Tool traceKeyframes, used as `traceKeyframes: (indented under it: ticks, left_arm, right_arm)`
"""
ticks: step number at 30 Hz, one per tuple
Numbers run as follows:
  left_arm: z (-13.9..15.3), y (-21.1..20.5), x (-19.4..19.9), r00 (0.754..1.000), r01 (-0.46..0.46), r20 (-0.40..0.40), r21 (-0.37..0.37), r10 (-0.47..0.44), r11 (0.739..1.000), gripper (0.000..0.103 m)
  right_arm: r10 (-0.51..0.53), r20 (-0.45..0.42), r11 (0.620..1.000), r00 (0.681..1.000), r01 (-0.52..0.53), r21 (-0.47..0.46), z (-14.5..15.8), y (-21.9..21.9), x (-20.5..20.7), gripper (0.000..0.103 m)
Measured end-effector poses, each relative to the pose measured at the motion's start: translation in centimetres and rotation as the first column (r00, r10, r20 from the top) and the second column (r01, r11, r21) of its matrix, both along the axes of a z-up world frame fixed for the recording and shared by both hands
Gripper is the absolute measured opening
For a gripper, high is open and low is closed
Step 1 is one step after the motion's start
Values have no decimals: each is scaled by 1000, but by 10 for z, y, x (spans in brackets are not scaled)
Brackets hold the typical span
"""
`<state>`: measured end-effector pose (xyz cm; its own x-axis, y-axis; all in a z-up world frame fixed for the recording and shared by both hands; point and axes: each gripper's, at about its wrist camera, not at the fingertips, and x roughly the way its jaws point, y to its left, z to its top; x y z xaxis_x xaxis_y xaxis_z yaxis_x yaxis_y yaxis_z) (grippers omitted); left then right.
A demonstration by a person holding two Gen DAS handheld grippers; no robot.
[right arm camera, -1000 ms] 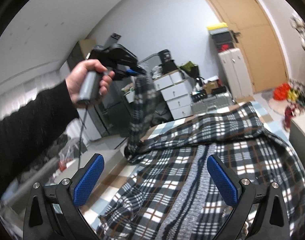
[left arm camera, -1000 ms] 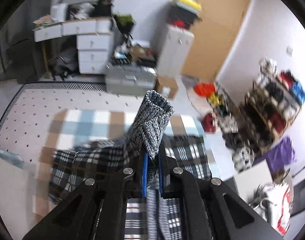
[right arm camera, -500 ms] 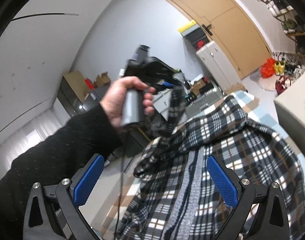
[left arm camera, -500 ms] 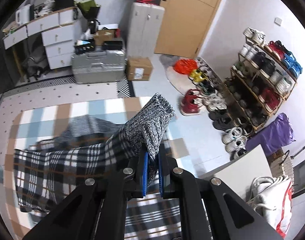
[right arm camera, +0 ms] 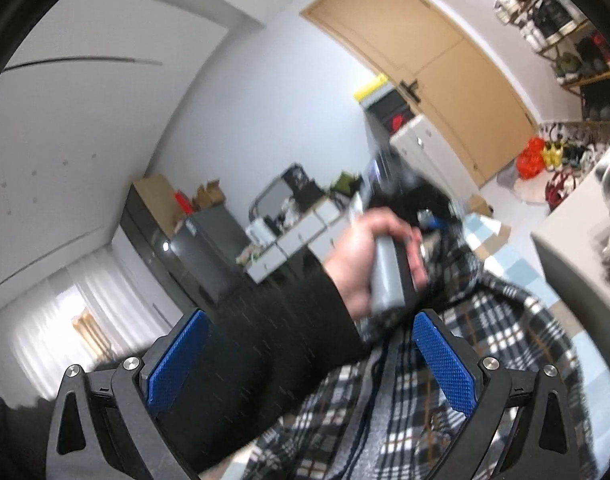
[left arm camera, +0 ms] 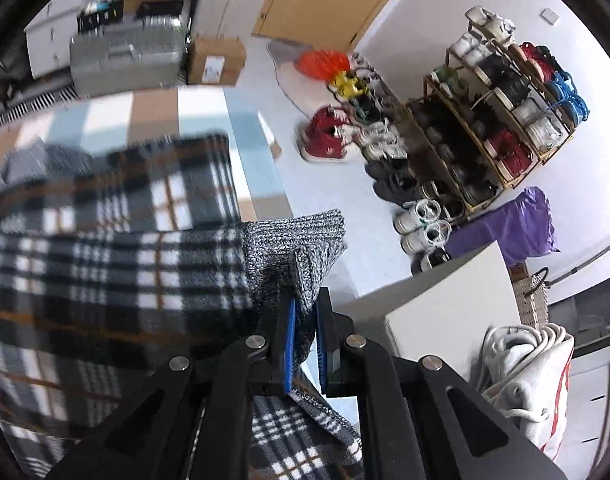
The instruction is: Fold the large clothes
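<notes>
left gripper [left arm camera: 305, 332] pinches grey cuff [left arm camera: 301, 248]; plaid garment [left arm camera: 117, 248] blurred

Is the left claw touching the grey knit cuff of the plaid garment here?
Touching. In the left wrist view, the left claw has both blue pads pressed onto the grey knit cuff, which bunches up out of the closed fingers.

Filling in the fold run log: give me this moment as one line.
left gripper: shut on grey knit cuff | right gripper: open, holding nothing | plaid jacket: sleeve lifted, unfolded
</notes>
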<state>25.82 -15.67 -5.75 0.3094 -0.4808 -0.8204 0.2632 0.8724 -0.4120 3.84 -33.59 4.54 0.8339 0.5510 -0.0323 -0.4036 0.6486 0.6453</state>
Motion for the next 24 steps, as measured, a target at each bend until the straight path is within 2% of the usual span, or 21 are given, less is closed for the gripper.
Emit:
traceKeyframes:
  ticks: [2,3,5,8,9,10,11,12,13,15,18,20,22,24]
  left_arm:
    - [-2,-2,-2,1000,21,-22,-56,-22,998,4]
    - [-3,-4,-3,998,35,-50,-61,-38,998,8]
    - [-2,-9,-5,993,68,-89,-45,-72,997,12]
    - [12,-6,-17,986,150,-68,-23,-151,988,16]
    - [20,1,-22,983,172,-59,-29,-174,985,24]
    - [31,12,-27,979,194,-45,-59,-197,979,43]
    - [37,22,-28,977,208,-37,-76,-211,975,57]
    - [48,39,-31,975,218,-17,-103,-221,971,78]
    - [60,62,-32,979,203,15,-132,-203,970,85]
    - [72,103,-30,987,156,52,-119,-151,981,85]
    - [75,171,-22,995,2,96,4,-2,1000,85]
    - [67,208,-17,990,-97,112,54,90,994,85]
    - [52,238,-9,983,-175,75,80,169,981,85]
    - [29,264,-3,972,-235,9,73,235,969,85]
  right_arm:
    - [-17,21,1000,1000,17,21,1,-5,-3,103]
    - [-20,24,999,1000,20,26,2,-5,-2,103]
    - [-13,15,1000,1000,12,18,1,-3,1,103]
    - [2,-1,1000,1000,-2,-10,0,4,4,103]
    - [5,-1,1000,1000,-5,-16,0,5,4,103]
    - [9,2,1000,1000,-9,-20,1,7,4,103]
    - [7,8,1000,1000,-7,-21,1,7,2,103]
    - [5,14,1000,1000,-4,-20,1,6,1,103]
    - [5,20,1000,1000,-5,-19,1,5,0,103]
    - [6,26,1000,1000,-5,-16,1,5,-2,103]
    - [12,19,1000,1000,-11,-28,1,10,-1,103]
    - [24,5,999,1000,-24,-41,-1,16,4,103]
    - [33,-7,998,999,-33,-62,-2,22,8,103]
    - [42,-9,995,999,-42,-92,-3,30,9,103]
